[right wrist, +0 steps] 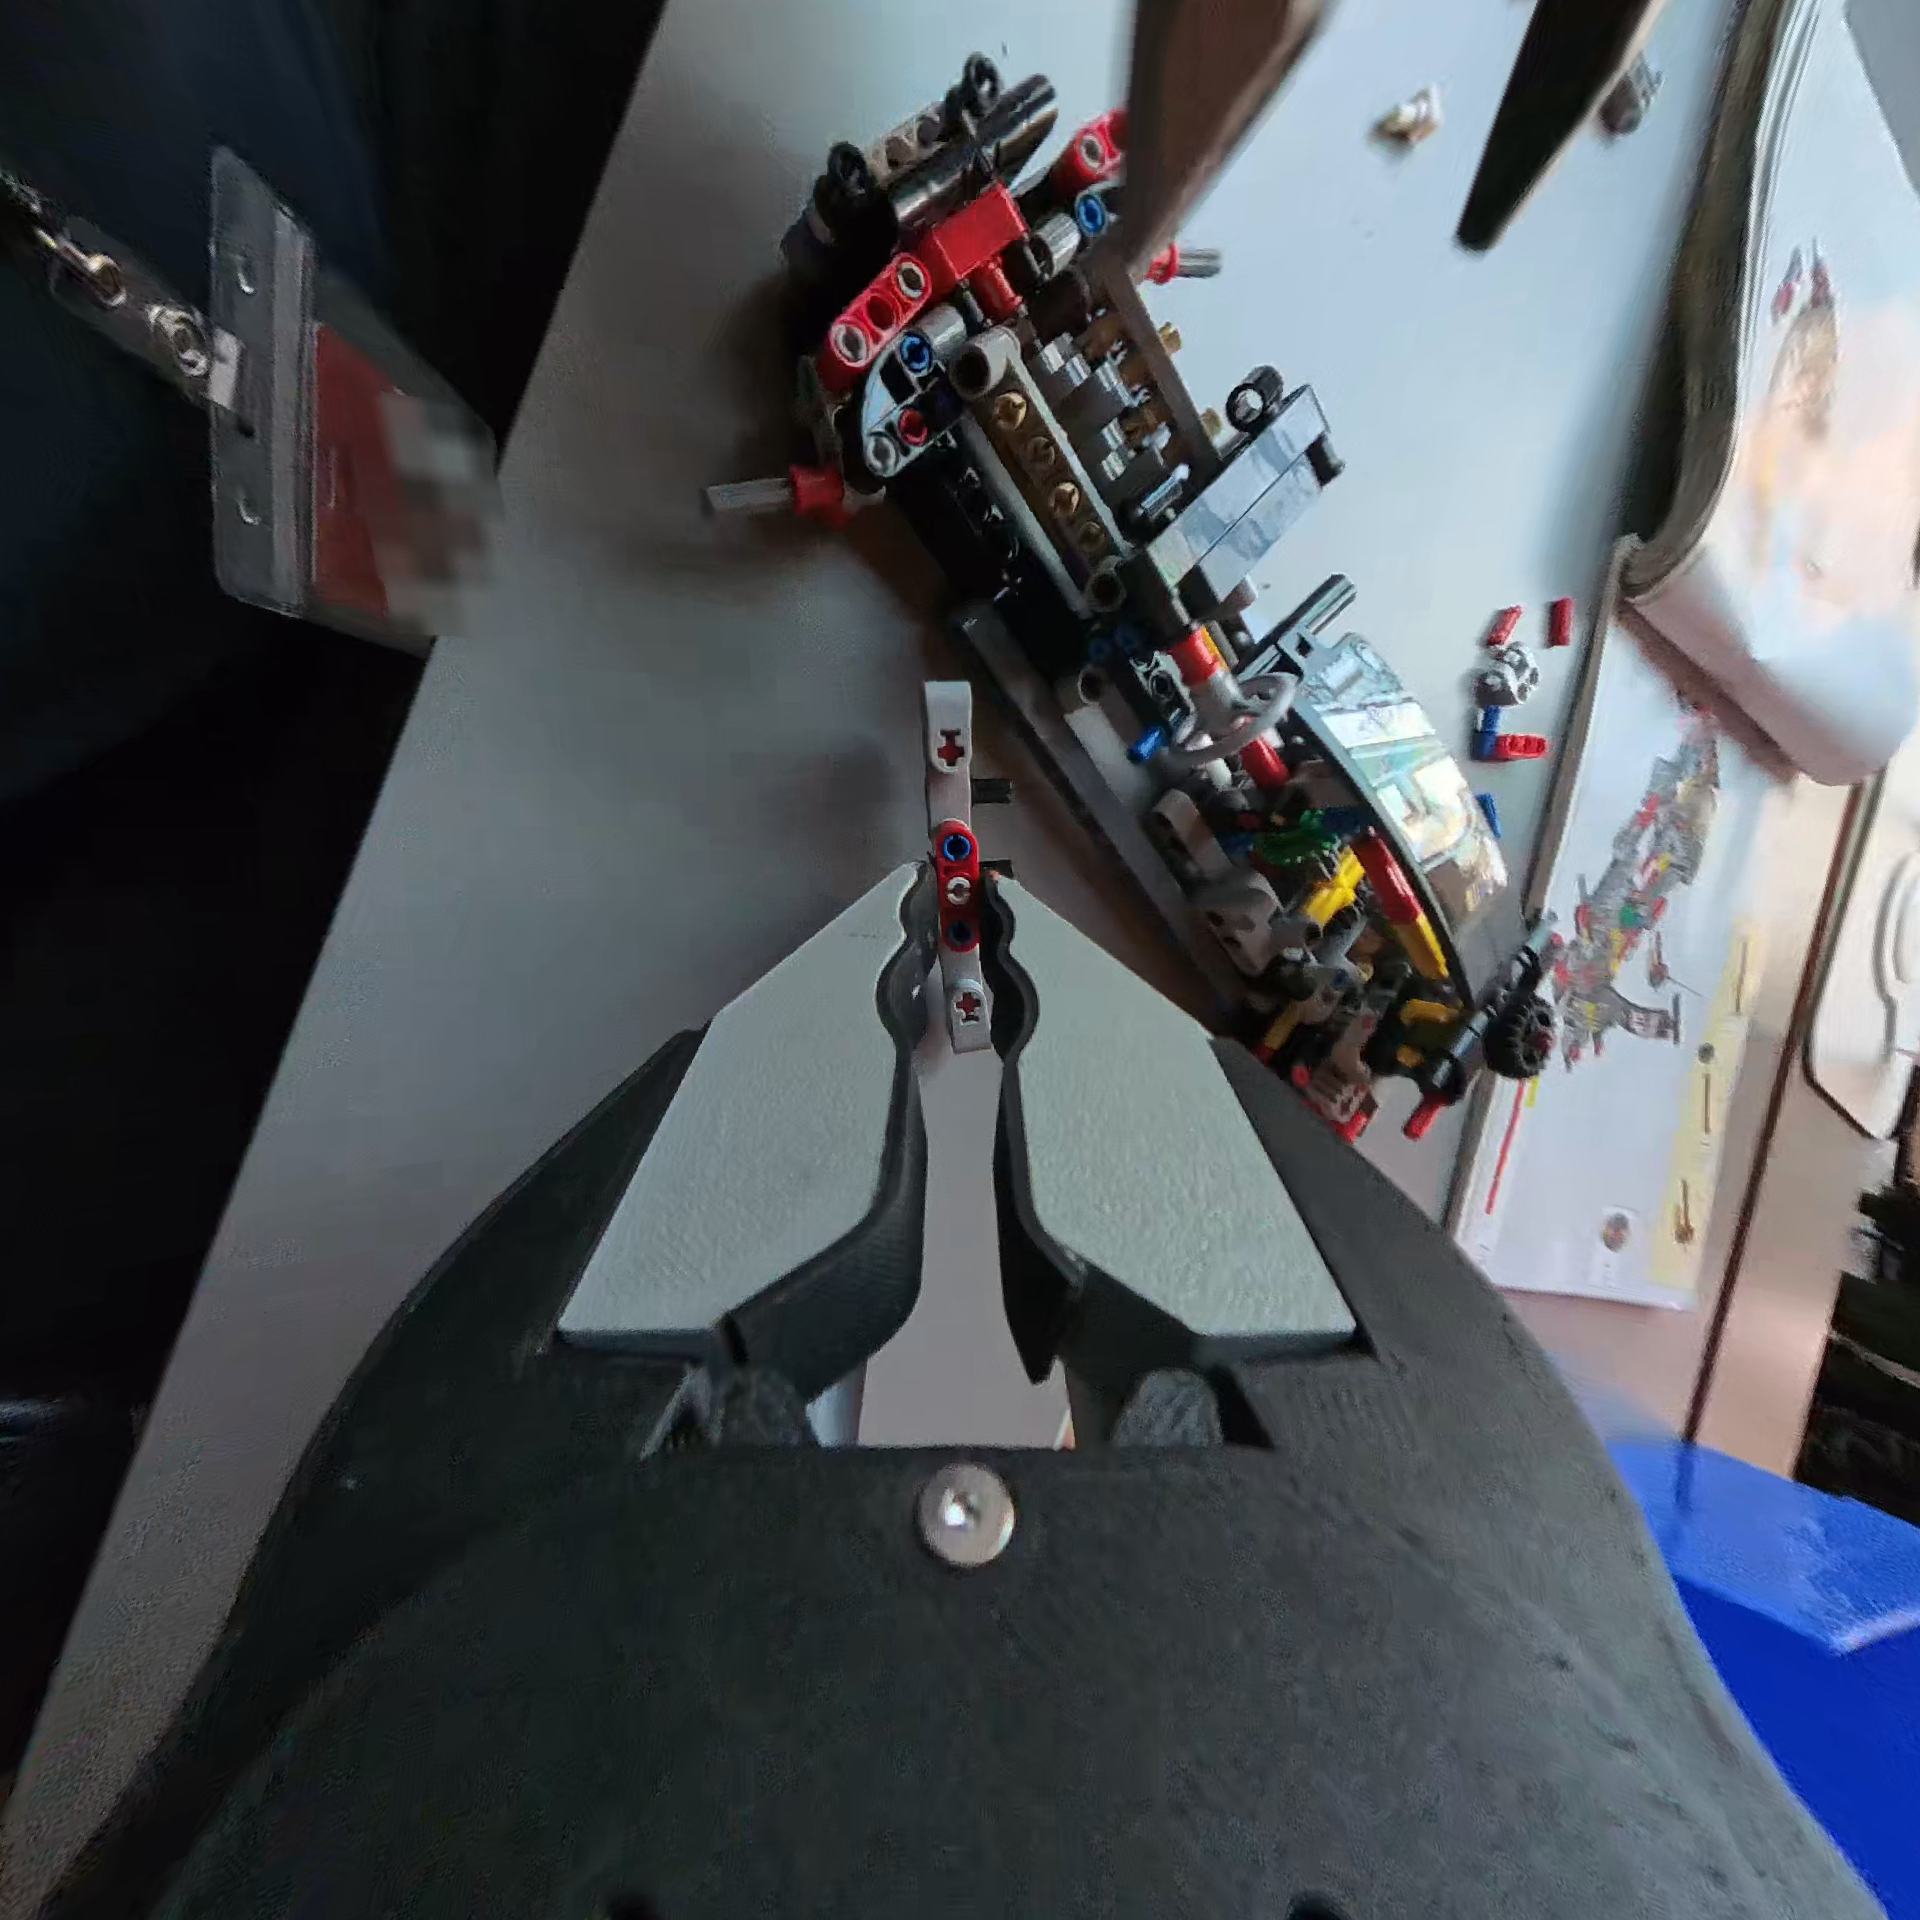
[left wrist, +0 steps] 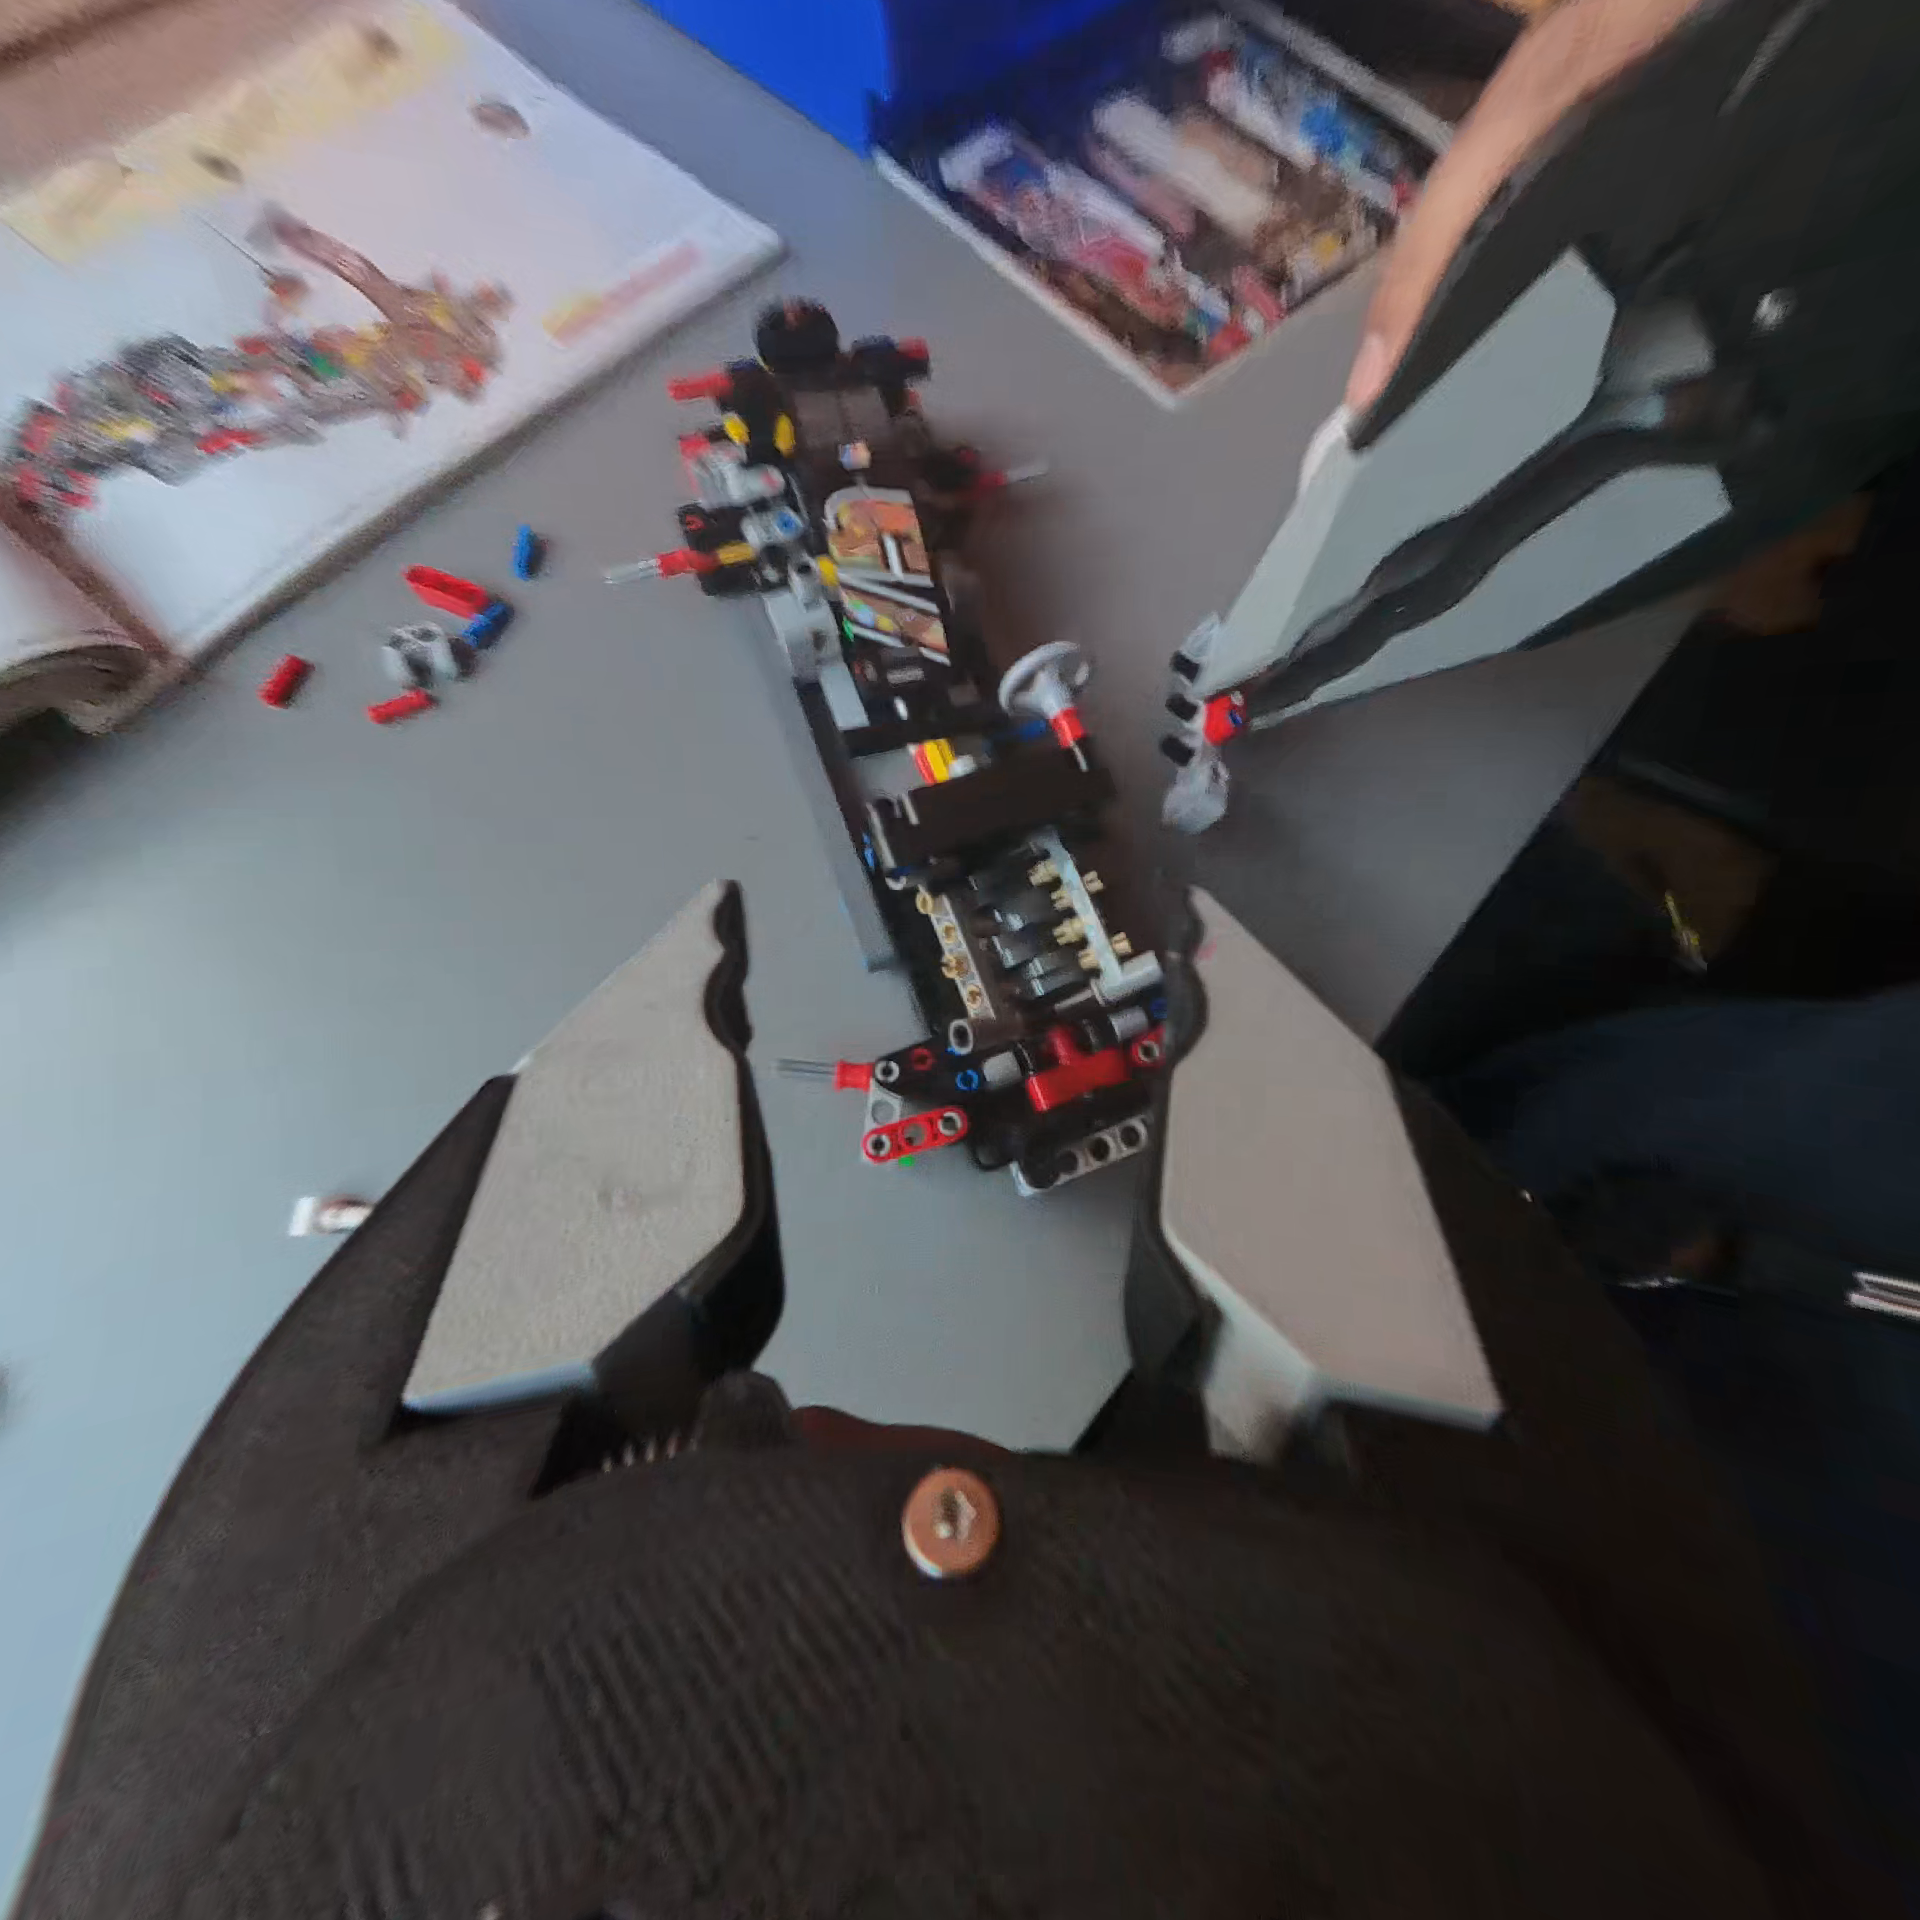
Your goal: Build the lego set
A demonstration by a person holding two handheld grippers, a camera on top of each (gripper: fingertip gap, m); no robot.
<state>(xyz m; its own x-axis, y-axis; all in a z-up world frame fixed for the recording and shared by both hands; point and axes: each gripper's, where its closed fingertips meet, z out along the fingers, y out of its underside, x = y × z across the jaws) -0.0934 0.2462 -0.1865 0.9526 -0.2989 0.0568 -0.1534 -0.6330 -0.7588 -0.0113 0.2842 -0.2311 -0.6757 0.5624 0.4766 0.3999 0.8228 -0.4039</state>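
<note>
A long brick-built vehicle chassis, black and grey with red, yellow and blue pins, lies on the grey table. My left gripper is open wide, with the chassis's near end between its fingertips. The right finger is right beside the chassis's corner and the left finger stands apart from it. My right gripper is shut on a grey curved piece carrying a short red beam, held just beside the chassis. The right gripper also shows in the left wrist view.
An open instruction booklet lies at the far left, with loose red, blue and grey pieces near it. A blue bin and a tray of sorted parts stand at the back. A person's badge hangs at the table edge.
</note>
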